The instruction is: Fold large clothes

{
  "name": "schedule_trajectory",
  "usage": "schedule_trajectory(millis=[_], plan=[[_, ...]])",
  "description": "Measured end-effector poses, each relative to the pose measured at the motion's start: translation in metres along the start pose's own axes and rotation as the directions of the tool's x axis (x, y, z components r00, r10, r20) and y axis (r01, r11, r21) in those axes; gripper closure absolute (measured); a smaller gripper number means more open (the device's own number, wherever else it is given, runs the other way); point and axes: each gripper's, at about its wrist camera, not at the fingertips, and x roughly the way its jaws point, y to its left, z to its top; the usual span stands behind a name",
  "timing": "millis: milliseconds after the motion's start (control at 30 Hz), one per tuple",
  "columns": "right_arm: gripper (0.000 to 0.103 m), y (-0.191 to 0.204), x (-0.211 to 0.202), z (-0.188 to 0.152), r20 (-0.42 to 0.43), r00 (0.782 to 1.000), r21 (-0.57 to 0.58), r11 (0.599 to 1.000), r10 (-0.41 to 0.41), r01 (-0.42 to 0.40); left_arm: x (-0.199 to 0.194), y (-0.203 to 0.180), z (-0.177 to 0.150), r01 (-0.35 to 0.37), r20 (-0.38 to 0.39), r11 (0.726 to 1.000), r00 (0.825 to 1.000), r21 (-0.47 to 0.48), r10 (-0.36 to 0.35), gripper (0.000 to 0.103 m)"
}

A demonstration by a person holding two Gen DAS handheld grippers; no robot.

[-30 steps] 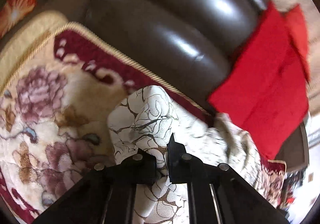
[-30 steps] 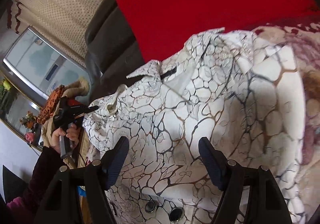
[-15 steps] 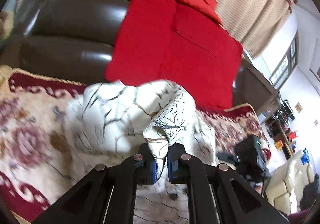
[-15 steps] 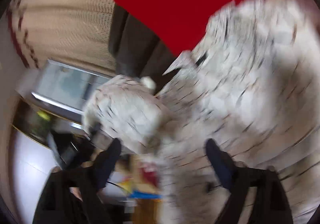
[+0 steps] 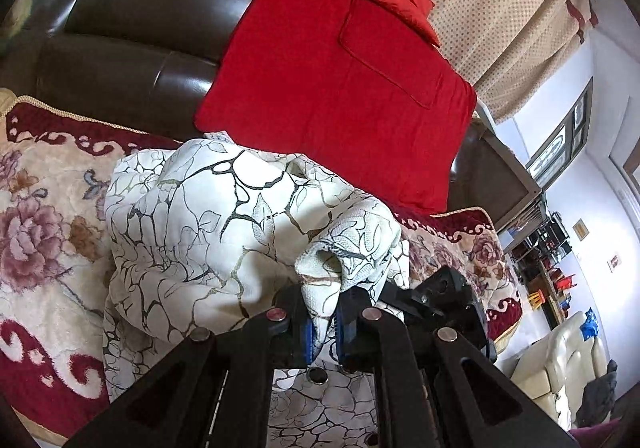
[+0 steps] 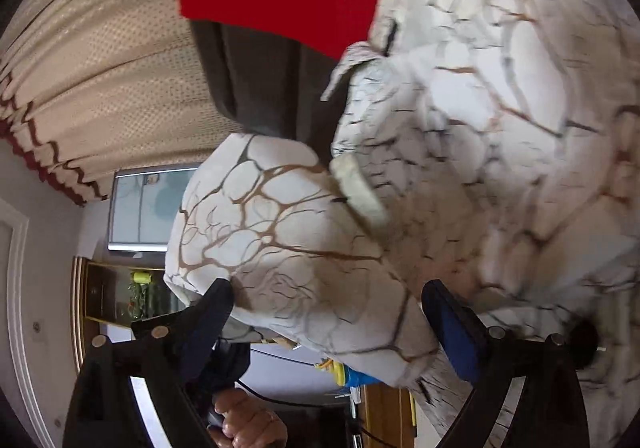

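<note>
L gripper (image 5: 322,322) was clamped on a bunched cuff/edge of the white crackle-print garment (image 5: 208,216), blue pads pinching the cloth w/ almost no gap. R gripper (image 6: 326,328) stood wide open, fingers well apart; a bulging fold of the same garment (image 6: 280,248) sat between and just ahead of them, nothing pinched.

Change vs a sec ago: L view had been close on the sofa back w/ only a bit of fabric in the jaws; by now it had swung out and the held part was lifted over the rest of the garment, toward the R side. R view went from the garment spread out w/ collar visible to a sleeve-like bulge brought right up in front of the open fingers. Judgement: a side/sleeve was being folded inward over the body, early in the fold; R prob. next to grab or press.

Garment lay heaped on the floral seat cover (image 5: 44,232) of the brown leather sofa (image 5: 132,28), red cushion (image 5: 340,80) leaning behind it.

Containers: none in view, so no contents to report.
</note>
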Motion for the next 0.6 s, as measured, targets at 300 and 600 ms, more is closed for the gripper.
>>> schedule_trajectory(millis=[300, 600], plan=[[0.079, 0.065, -0.018, 0.002, 0.080, 0.992, -0.295, 0.948, -0.101, 0.120, -0.005, 0.001, -0.011, -0.126, -0.042, 0.990, 0.991, 0.057, 0.129, 0.036], [0.075, 0.103, -0.115, 0.045, 0.378, 0.893, -0.336, 0.863, -0.243, 0.377, -0.005, 0.005, -0.020, -0.209, -0.092, 0.971, 0.971, 0.113, 0.220, 0.025]])
